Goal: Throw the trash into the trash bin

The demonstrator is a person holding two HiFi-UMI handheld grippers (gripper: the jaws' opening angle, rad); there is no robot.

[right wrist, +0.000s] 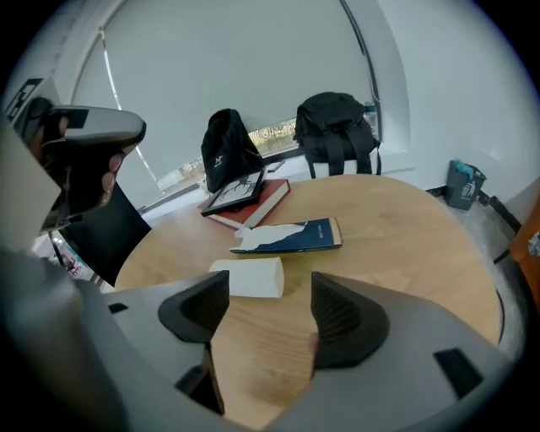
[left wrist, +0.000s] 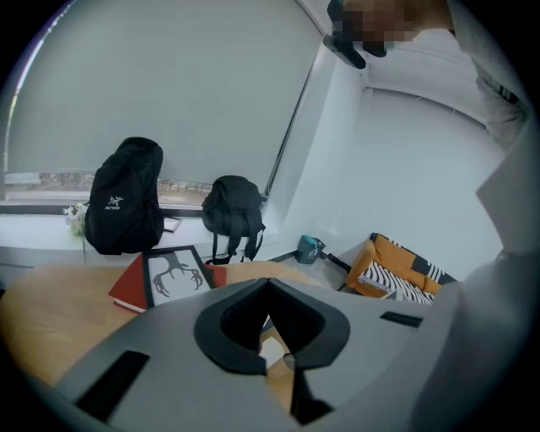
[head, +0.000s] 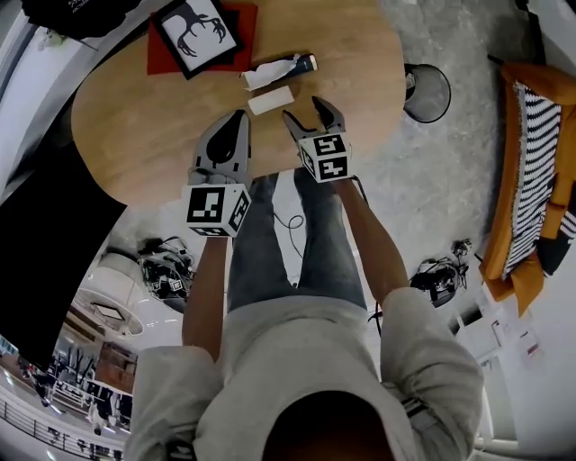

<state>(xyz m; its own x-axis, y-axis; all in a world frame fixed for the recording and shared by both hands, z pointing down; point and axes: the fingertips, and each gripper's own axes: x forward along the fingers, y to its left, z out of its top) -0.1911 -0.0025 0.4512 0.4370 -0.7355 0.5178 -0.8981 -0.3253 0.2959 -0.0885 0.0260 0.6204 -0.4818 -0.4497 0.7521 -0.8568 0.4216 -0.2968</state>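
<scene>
Left tool [head: 239, 119] over near edge of tabletop [head: 135, 117], jaws together, nothing between them. Right tool [head: 304, 112] beside it, jaws apart and empty. White paper piece [head: 271, 100] lies on tabletop just beyond right tool's gap. Torn blue-white wrapper [head: 280, 69] just behind it. Framed antler picture [head: 194, 32] on red book [head: 241, 36] at far edge. Black trash bin [head: 427, 93] on floor, off tabletop's right edge.

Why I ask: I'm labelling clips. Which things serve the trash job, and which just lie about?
Job: white paper roll, blue-and-white wrapper, trash bin.
Lying about: framed deer picture, red book, black backpacks, orange sofa.
</scene>
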